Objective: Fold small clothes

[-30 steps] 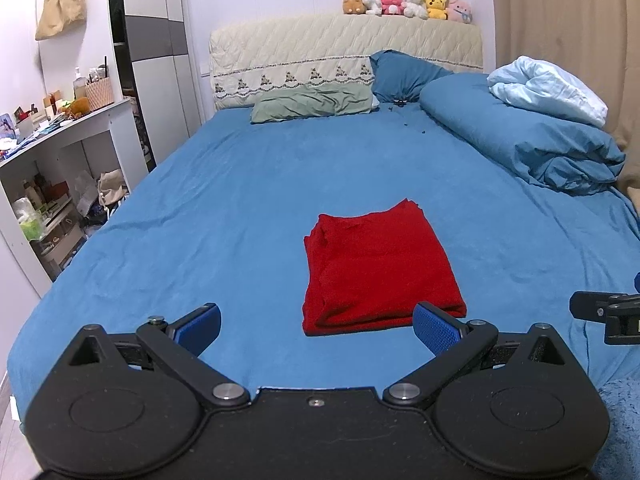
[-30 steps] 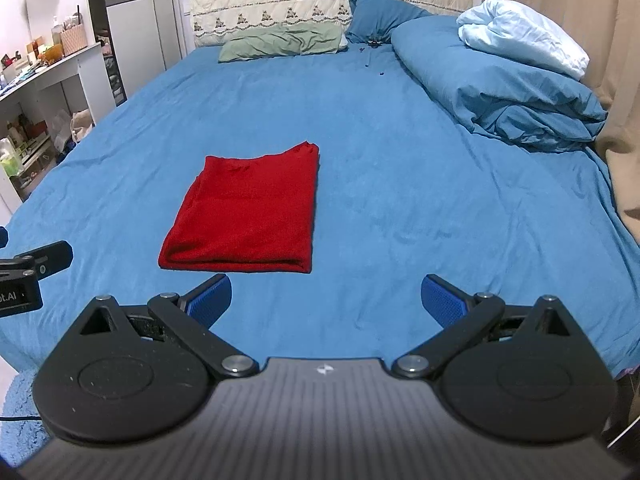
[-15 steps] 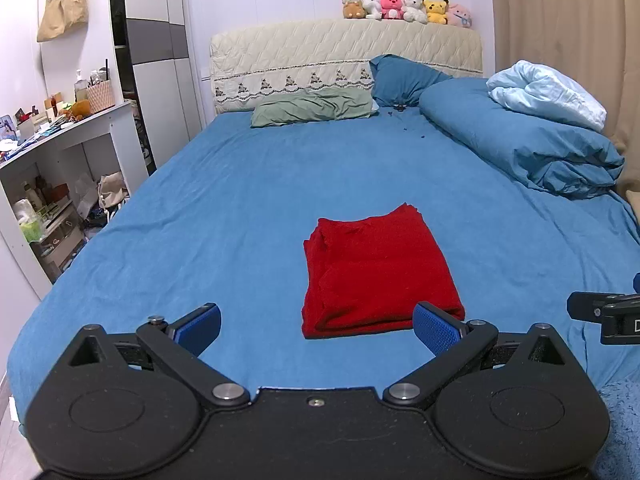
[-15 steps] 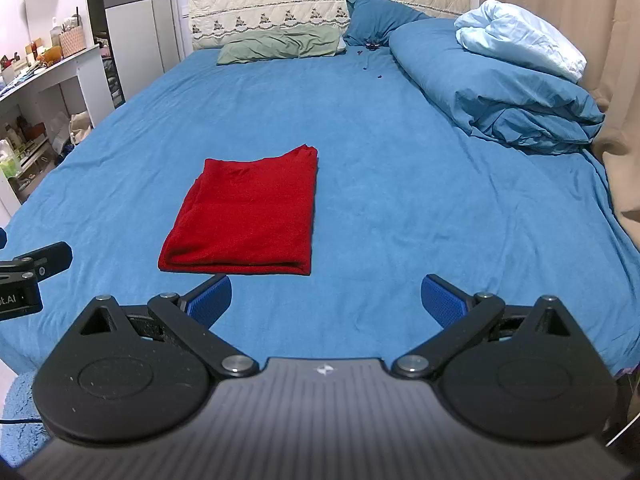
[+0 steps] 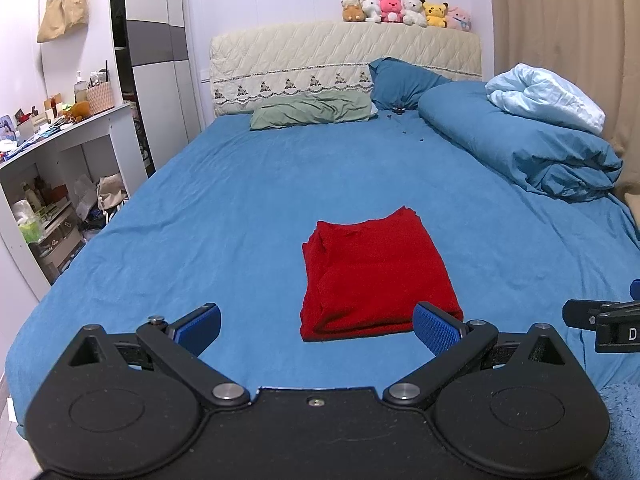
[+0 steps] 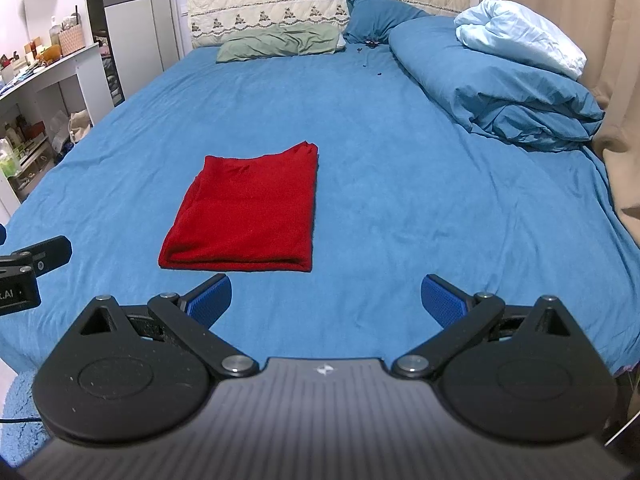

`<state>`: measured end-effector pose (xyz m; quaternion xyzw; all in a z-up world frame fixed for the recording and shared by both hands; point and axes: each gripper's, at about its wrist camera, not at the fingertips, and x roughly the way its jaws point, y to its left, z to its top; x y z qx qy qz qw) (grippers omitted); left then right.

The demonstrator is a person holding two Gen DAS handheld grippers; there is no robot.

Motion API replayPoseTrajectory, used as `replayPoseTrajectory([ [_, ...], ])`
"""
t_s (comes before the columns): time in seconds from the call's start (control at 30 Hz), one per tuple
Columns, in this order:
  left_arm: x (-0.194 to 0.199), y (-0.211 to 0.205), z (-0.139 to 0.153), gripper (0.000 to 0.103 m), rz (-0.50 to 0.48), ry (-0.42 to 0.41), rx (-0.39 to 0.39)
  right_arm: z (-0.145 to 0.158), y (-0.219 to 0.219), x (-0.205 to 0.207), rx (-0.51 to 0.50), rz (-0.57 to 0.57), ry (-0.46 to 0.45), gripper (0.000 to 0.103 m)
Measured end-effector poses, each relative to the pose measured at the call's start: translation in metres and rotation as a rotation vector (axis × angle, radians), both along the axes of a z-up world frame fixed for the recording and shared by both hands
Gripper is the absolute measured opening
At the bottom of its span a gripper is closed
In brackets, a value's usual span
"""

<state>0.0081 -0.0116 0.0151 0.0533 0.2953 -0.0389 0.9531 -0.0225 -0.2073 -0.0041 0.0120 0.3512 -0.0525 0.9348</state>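
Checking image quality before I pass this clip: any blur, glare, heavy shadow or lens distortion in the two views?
Left wrist view: sharp and evenly lit, the red garment crisp with only a thin shadow at its near edge; fisheye bends the shelf and darkens the corners. Right wrist view: equally sharp, no glare on the bed sheet, the curtain curved by the lens.

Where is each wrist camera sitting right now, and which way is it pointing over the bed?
Left wrist: on the left gripper, near the bed's foot, facing the headboard; own open fingers show, the red cloth lies ahead, and the other gripper's tip pokes in at right.
Right wrist: on the right gripper, same heading, further right; open fingers show, the red cloth lies ahead-left, and the left gripper pokes in at left.
Shared: cloth, blue sheet, pillows, folded duvet.
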Motion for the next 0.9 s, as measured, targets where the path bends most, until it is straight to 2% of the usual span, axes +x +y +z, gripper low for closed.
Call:
replayPoseTrajectory([
  [0.63,0.0011,0.0041,-0.0006,0.103,0.011,-0.011,-0.027,-0.0013,0.0055,0.0006,-0.002,0.004,0.002,0.103],
  [0.9,0.0011,0.006,-0.001,0.103,0.007,-0.036,-0.008,-0.0025,0.0042,0.0035,-0.001,0.007,0.006,0.103],
])
